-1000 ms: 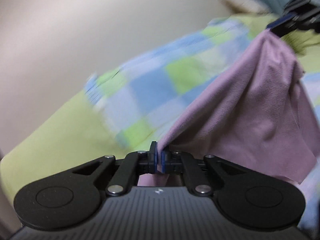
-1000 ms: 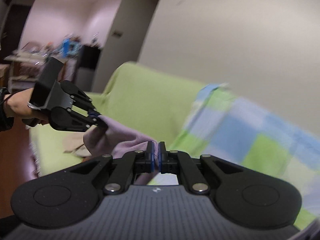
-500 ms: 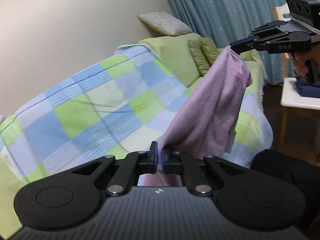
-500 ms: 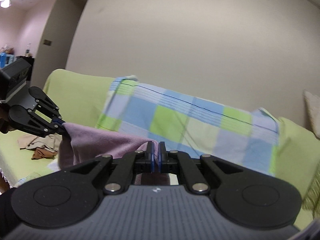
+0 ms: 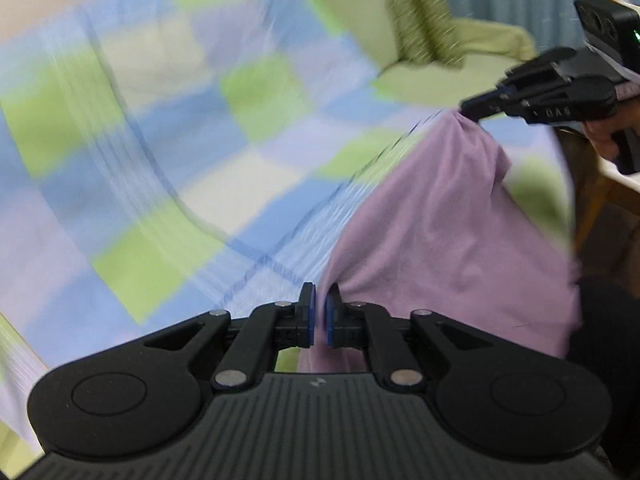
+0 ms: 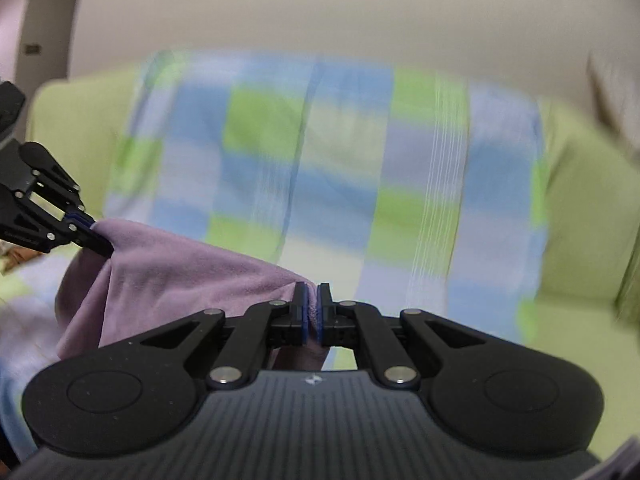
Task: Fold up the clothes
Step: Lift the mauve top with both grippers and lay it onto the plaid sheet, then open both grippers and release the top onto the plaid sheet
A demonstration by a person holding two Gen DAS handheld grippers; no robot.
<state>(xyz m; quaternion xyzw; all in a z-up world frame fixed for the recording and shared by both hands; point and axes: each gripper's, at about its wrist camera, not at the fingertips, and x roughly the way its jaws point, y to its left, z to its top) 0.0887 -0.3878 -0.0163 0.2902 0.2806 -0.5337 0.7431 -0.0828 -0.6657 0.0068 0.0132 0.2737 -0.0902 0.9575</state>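
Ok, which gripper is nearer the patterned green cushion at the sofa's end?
Right. The right gripper, clamped on the purple cloth, hangs near the cushion; the left gripper, jaws opening at the cloth's other corner, is farther back, over the checked blanket.

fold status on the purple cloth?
Done: purple cloth is lifted and stretched between both claws above the checked blanket. In hand: right claw is clamped on one corner; left claw is opening, its corner barely between the pads. Left: no fold visible yet, nothing laid flat.
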